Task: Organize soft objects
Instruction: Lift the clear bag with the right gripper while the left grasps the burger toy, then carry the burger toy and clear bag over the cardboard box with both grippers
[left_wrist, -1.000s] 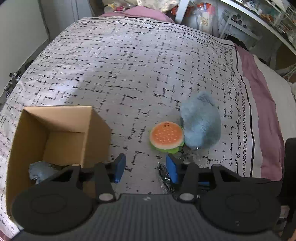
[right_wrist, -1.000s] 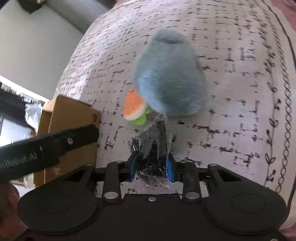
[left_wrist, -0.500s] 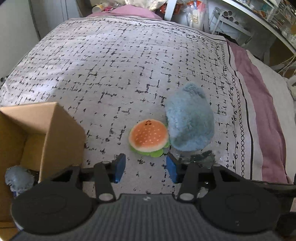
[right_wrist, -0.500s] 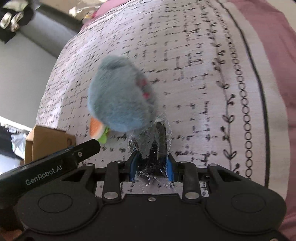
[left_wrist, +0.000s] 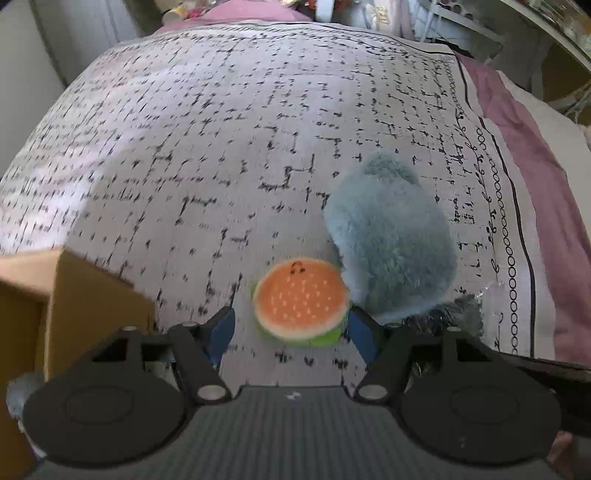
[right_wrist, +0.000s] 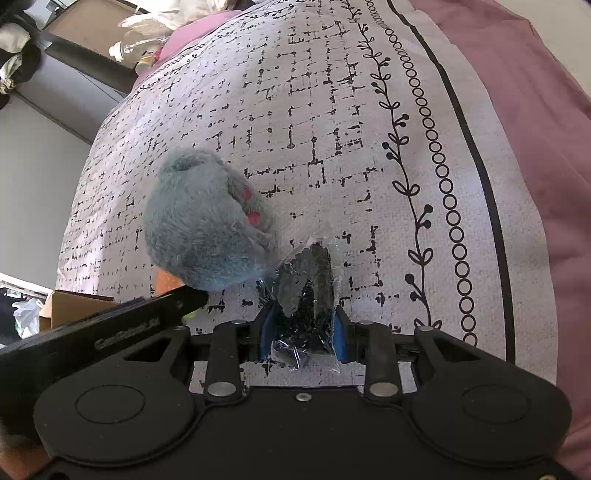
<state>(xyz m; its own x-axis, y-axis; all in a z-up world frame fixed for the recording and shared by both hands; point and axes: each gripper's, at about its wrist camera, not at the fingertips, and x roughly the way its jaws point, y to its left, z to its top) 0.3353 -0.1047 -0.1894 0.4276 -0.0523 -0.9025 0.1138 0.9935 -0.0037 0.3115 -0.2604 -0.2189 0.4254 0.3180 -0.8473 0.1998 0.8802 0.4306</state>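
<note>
Burger plush (left_wrist: 301, 301), orange top with green trim, lies on the bed's patterned cover (left_wrist: 229, 122) toward its near edge, touching the grey-blue plush (left_wrist: 388, 240) on its right. The left tool (left_wrist: 291, 326) is spread wide with its blue pads either side of the burger, neither one clearly pressing it. For a clean pick, I judge it should go a little further forward and down so the pads meet the burger at its widest part. It should then close gently, keeping the right pad out of the grey-blue plush's fur so that only one toy comes up. The burger will squash, so a firm but short squeeze should do.

Cardboard box (left_wrist: 85, 295) stands near the left edge of the bed, just beside the left tool, and looks the likely place to drop it.

The right tool (right_wrist: 301, 328) is clamped on a dark item in crinkly clear wrap (right_wrist: 308, 291), just beside the grey-blue plush; it should stay clear of the left tool's lift.
</note>
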